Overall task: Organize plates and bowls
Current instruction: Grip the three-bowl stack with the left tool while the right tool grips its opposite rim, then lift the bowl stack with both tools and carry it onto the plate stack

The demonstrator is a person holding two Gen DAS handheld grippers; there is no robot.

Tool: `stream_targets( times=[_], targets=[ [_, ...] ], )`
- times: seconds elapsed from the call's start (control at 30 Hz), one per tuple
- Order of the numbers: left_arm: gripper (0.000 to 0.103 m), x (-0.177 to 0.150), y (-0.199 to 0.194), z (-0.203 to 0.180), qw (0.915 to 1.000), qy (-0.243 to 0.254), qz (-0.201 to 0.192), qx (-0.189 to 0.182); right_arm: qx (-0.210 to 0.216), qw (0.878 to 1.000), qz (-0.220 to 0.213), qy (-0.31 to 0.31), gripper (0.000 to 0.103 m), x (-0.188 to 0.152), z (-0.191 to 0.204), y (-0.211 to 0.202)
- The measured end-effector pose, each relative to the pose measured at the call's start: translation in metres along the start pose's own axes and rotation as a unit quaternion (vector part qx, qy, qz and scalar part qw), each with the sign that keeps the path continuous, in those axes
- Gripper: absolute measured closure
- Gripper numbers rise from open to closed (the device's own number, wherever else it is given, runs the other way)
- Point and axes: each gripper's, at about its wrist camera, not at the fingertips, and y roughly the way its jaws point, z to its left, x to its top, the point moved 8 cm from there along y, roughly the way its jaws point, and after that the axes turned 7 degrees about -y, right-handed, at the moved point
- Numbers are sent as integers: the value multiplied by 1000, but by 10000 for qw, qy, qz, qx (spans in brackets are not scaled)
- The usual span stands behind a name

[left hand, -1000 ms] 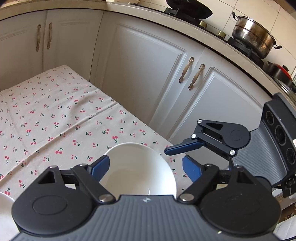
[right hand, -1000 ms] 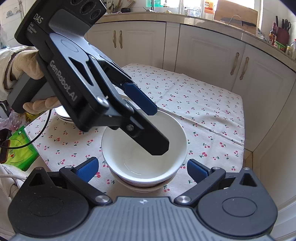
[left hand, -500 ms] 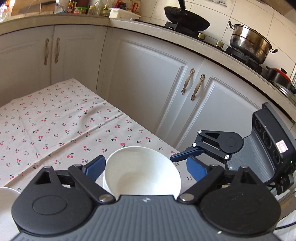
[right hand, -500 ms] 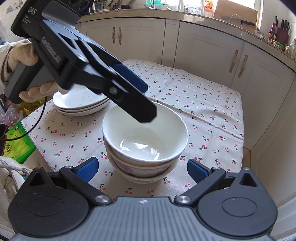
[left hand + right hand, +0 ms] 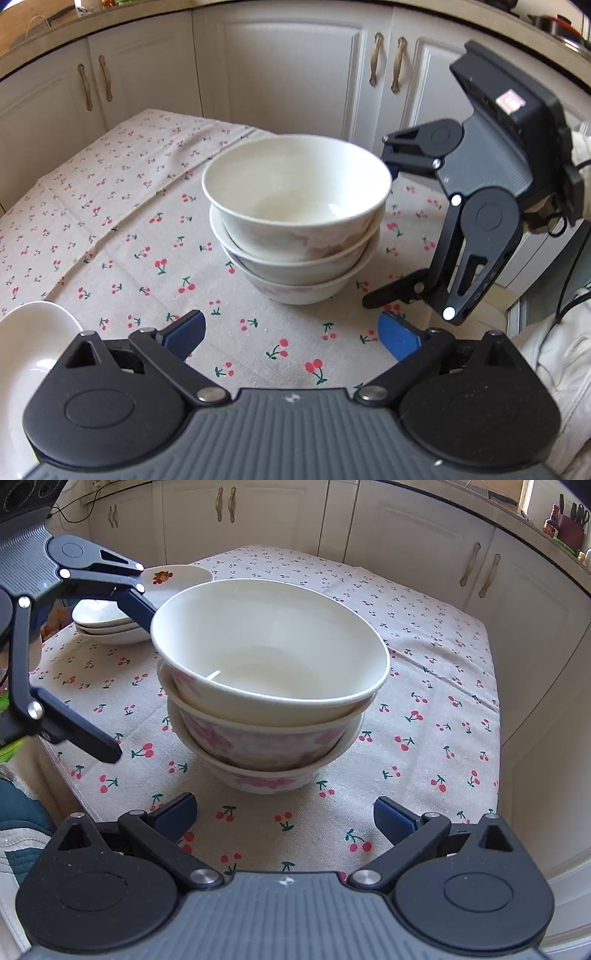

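A stack of three bowls (image 5: 295, 221) stands on the cherry-print tablecloth (image 5: 110, 221); the top bowl (image 5: 269, 653) is plain white and the lower ones have pink flowers. My left gripper (image 5: 290, 332) is open and empty, a little in front of the stack. My right gripper (image 5: 284, 812) is open and empty, close to the stack's base on the other side. Each gripper shows in the other's view: the right (image 5: 380, 229) at the stack's right, the left (image 5: 125, 672) at its left. A stack of white plates (image 5: 107, 622) lies at the table's far left.
White kitchen cabinets (image 5: 424, 542) surround the table closely on the far and right sides. A plate rim (image 5: 33, 339) shows at the left edge of the left wrist view. The table edge (image 5: 496, 775) drops off at the right.
The left gripper let go of the white bowl onto the stack and pulled back and down. It now stands open in front of the stack. The right gripper moved closer and lower.
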Motion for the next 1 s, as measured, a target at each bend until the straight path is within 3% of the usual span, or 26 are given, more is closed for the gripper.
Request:
stream_targets(
  times=[0.27, 0.73, 0.87, 1.0],
  targets=[
    [4, 0, 33, 9, 9995, 36, 305, -8, 213, 9998, -20, -46, 0, -1, -3, 5],
    [1, 4, 35, 14, 9993, 283, 156, -173, 562, 9981, -153, -209, 0, 2, -8, 9],
    [2, 9, 30, 11, 9985, 328, 89, -439, 387, 9970, -267, -620, 0, 9, -9, 8],
    [3, 14, 24, 9, 9968, 601, 41, -534, 589, 9922, -371, -1031, 0, 17, -7, 1]
  ],
)
